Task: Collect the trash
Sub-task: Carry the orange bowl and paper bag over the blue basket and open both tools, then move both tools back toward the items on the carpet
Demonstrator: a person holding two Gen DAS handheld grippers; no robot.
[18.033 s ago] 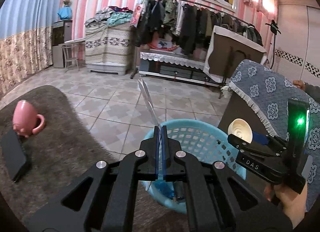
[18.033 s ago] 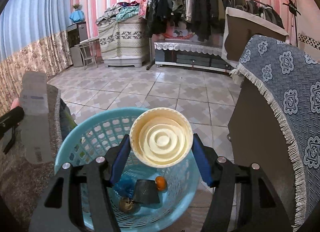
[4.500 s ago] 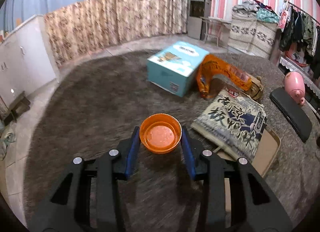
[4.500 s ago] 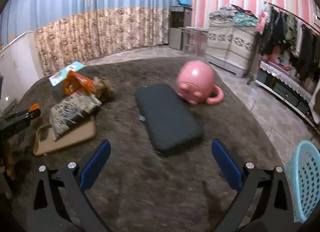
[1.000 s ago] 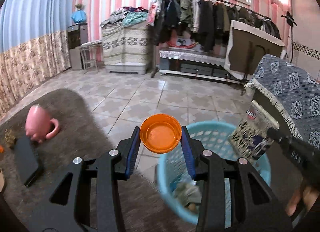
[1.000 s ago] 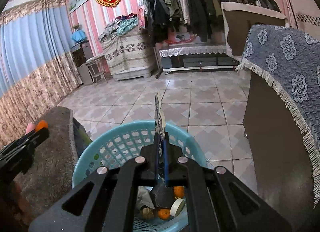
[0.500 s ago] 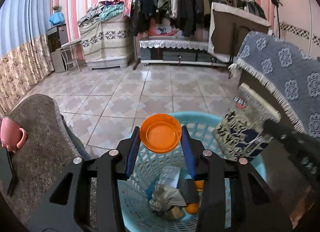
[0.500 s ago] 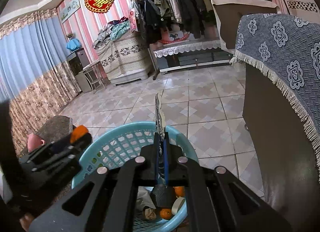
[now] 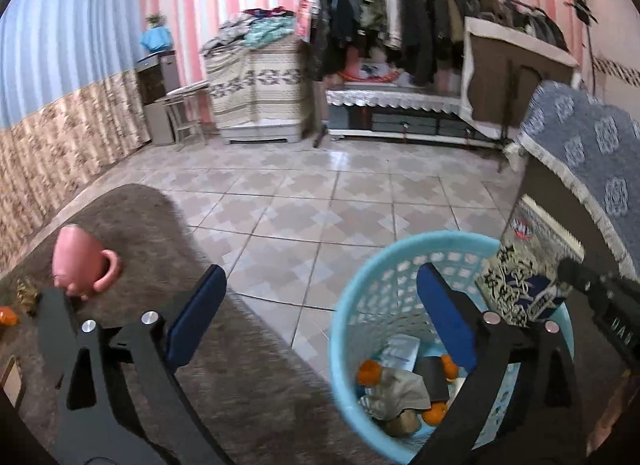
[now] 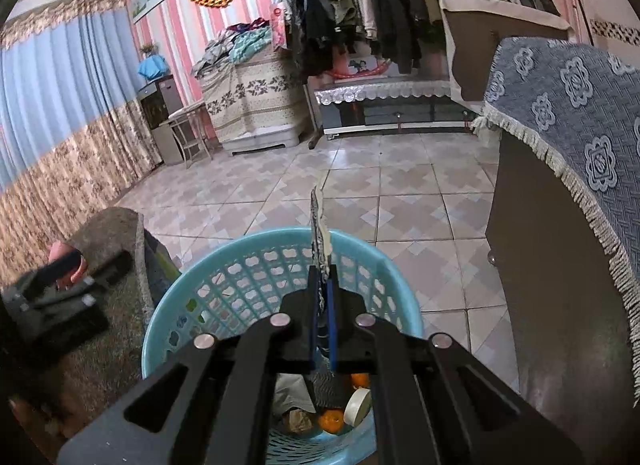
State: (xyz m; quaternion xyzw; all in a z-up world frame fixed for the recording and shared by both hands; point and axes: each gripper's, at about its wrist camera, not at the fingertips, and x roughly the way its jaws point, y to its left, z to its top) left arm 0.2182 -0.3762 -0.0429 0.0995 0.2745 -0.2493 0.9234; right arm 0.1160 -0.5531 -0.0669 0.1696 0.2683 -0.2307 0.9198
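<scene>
A light blue plastic basket (image 9: pixel 360 289) stands on the tiled floor by the brown rug and holds several pieces of trash, among them orange peels and crumpled paper. My left gripper (image 9: pixel 320 313) is open and empty, with its right finger over the basket's rim. My right gripper (image 10: pixel 322 297) is shut on a flat printed snack bag (image 10: pixel 319 233), held edge-on above the basket (image 10: pixel 224 277). The bag also shows in the left wrist view (image 9: pixel 520 277), over the basket's right rim.
A pink pig-shaped mug (image 9: pixel 80 261) sits on the rug (image 9: pixel 168 329) at left. A cabinet draped with a blue patterned cloth (image 10: pixel 568 113) stands right of the basket. Clothes rack and furniture line the far wall across the tiled floor (image 9: pixel 340 193).
My left gripper has opened; the orange bowl it held is gone from its fingers. It has swung left. My right gripper stays shut on the snack bag over the basket.
</scene>
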